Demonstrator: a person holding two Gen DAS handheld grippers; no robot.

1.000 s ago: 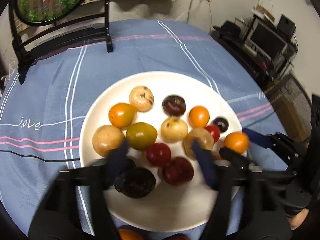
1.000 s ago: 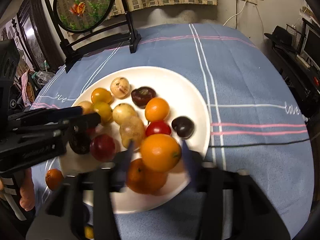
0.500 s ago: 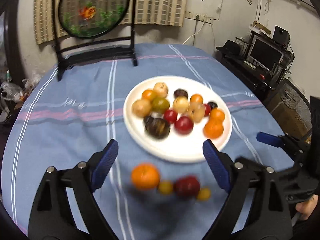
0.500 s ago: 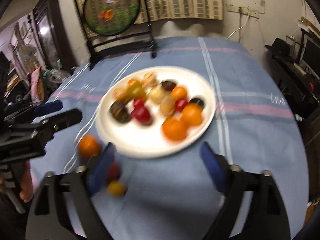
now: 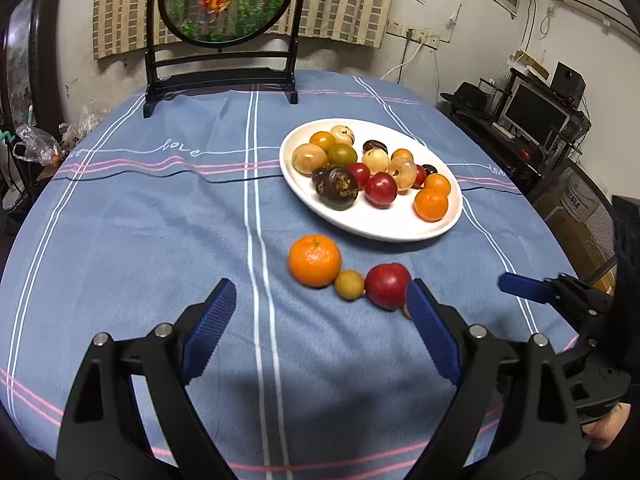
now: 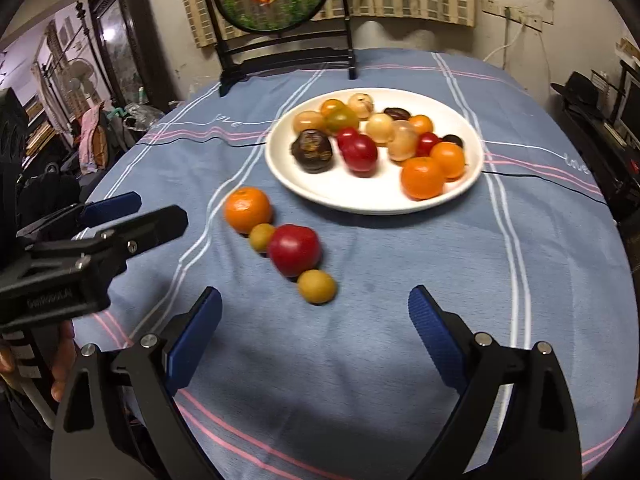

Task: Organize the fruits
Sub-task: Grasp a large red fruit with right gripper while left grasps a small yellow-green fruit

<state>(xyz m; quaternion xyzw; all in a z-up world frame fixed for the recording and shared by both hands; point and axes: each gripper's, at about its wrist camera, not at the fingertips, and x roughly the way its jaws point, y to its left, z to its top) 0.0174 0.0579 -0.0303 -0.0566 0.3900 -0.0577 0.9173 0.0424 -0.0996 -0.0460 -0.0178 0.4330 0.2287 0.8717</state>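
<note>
A white plate [image 5: 400, 229] [image 6: 360, 202] holds several fruits: oranges, red, yellow and dark ones. On the cloth in front of it lie an orange [image 5: 315, 260] [image 6: 247, 210], a small yellow fruit [image 5: 349, 285] [image 6: 262, 237], a red fruit [image 5: 387, 286] [image 6: 294, 249] and another small yellow fruit [image 6: 316, 286]. My left gripper [image 5: 320, 328] is open and empty, held back just short of these loose fruits. My right gripper [image 6: 316, 334] is open and empty, near the front of the table.
A round table with a blue striped cloth [image 5: 160, 220]. A black stand with a round goldfish panel [image 5: 224, 0] stands at the far edge. A desk with a monitor [image 5: 534, 114] is off to the right. The left gripper also shows in the right wrist view [image 6: 116, 216].
Both grippers have pulled back and up from the plate and opened wide. One second ago they were close over the plate's fruits. The loose fruits in front of the plate have come into view.
</note>
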